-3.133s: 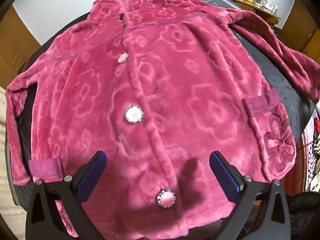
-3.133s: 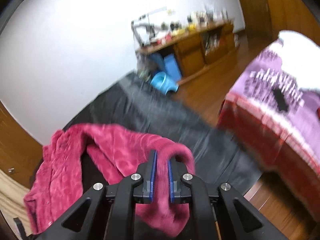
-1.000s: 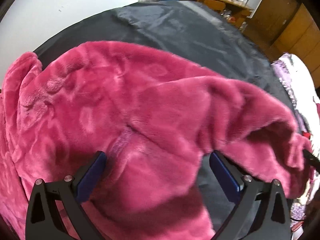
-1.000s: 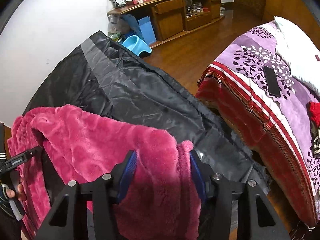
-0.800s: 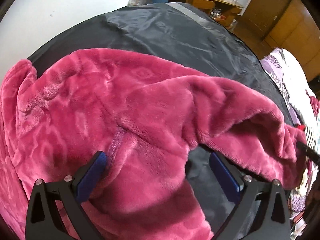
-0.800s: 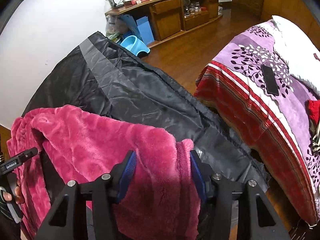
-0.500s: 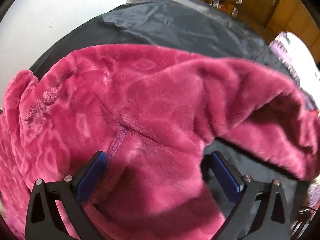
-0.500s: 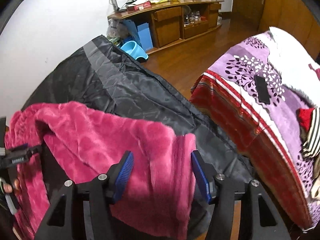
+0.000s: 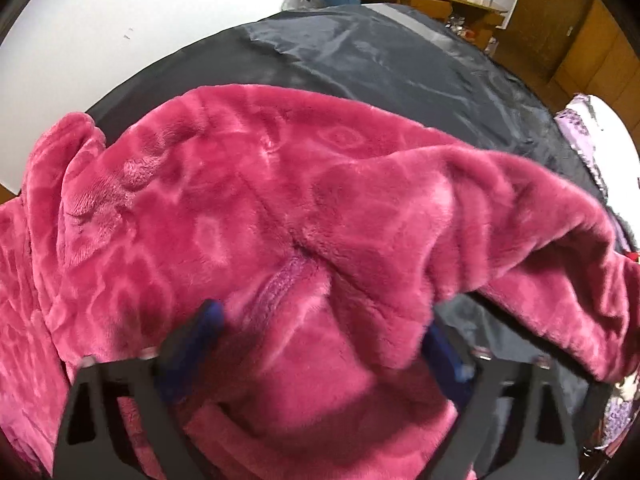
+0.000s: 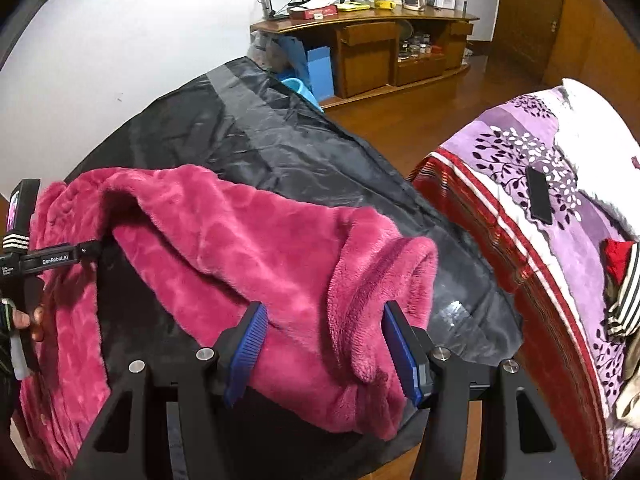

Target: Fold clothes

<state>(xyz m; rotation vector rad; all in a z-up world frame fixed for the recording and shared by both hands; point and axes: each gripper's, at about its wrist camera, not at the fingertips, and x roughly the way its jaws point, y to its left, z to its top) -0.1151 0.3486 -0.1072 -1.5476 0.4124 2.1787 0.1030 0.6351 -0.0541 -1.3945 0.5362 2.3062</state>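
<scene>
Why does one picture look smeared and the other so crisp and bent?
Left wrist view: motion blur smears the left claw and the pink jacket. Right wrist view: sharp; the fisheye lens curves the cabinet and bed; glare glints on the black cover.

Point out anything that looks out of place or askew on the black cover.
The pink fleece jacket lies bunched and twisted on the black cover, its sleeve draped past the near edge between the open right gripper fingers.

The black-covered counter (image 10: pixel 304 160) lies bare across its far half and along its right edge. Near the front edge, the pink fleece jacket (image 10: pixel 256 248) blocks passage, and a bed (image 10: pixel 560 208) stands just beside the right edge.
</scene>
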